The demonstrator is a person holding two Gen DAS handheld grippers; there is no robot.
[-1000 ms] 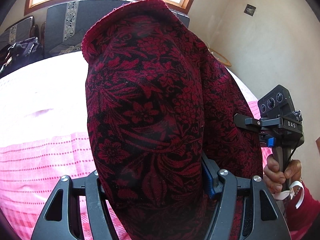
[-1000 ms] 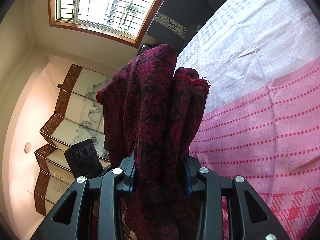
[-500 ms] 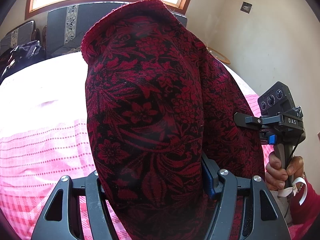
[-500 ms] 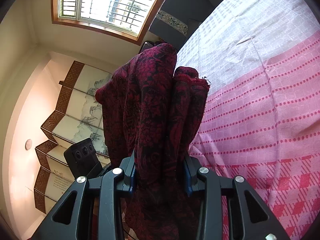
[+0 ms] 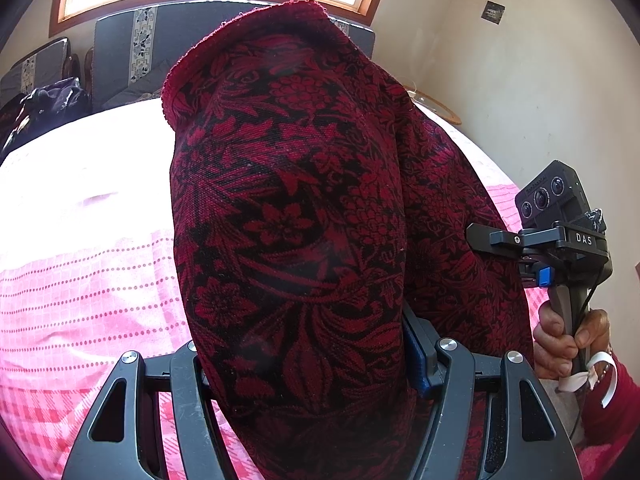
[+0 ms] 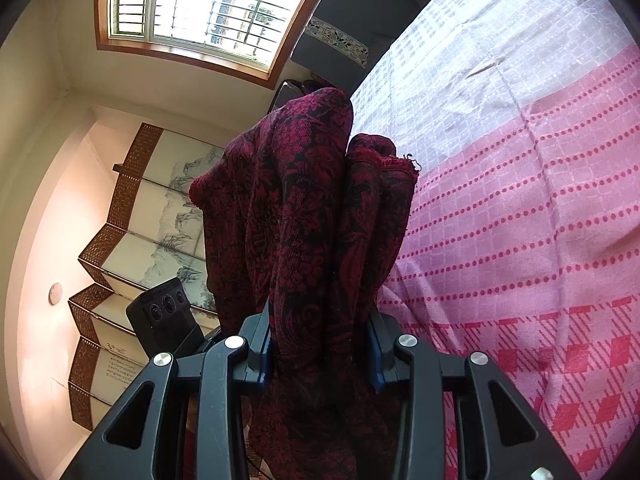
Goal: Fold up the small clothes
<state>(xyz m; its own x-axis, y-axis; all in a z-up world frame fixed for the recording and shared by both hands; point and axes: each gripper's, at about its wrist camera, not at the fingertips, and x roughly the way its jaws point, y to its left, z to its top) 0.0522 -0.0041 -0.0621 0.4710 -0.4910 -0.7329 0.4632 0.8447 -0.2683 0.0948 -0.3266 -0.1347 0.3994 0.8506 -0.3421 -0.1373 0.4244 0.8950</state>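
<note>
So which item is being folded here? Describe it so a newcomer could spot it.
Above the pink checked bedspread, both grippers hold one draped cloth. It is the dark red fabric with a black floral weave, clamped in the left gripper and the right gripper. Nothing else nearby has that pattern.

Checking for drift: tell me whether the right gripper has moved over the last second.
Yes. The bedspread has its checked band higher in the right wrist view, so the right gripper, shut on the red garment, has likely drawn back towards that end.

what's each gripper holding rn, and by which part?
Both hold the red-and-black floral garment: left gripper and right gripper each shut on bunched fabric; which part cannot be told.
</note>
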